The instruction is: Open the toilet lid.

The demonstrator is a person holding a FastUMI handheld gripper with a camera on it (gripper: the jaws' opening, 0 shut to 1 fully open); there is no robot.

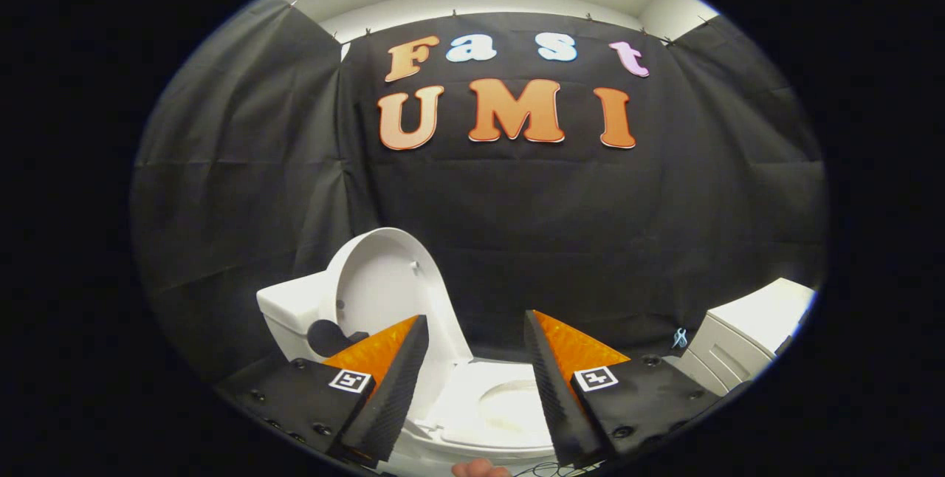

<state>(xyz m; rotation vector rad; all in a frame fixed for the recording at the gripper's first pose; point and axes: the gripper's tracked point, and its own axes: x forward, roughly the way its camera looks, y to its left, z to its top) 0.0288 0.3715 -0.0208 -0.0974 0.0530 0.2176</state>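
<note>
Toilet lid upright, hand-held gripper spread and empty.

The hand-held gripper (476, 329) has its two fingers wide apart with nothing between them but the view down onto the white toilet (295, 311). The toilet lid (387, 289) stands raised, leaning back against the tank, just beyond the left finger. The seat (487, 425) lies down over the bowl, below and between the fingers. A white cabinet (746, 344) sits off to the right, beyond the right finger, against the black cloth wall (590, 226).

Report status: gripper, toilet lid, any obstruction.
Gripper open, holding nothing. Toilet lid raised upright against tank, seat exposed between fingers. Nothing in the way.
</note>
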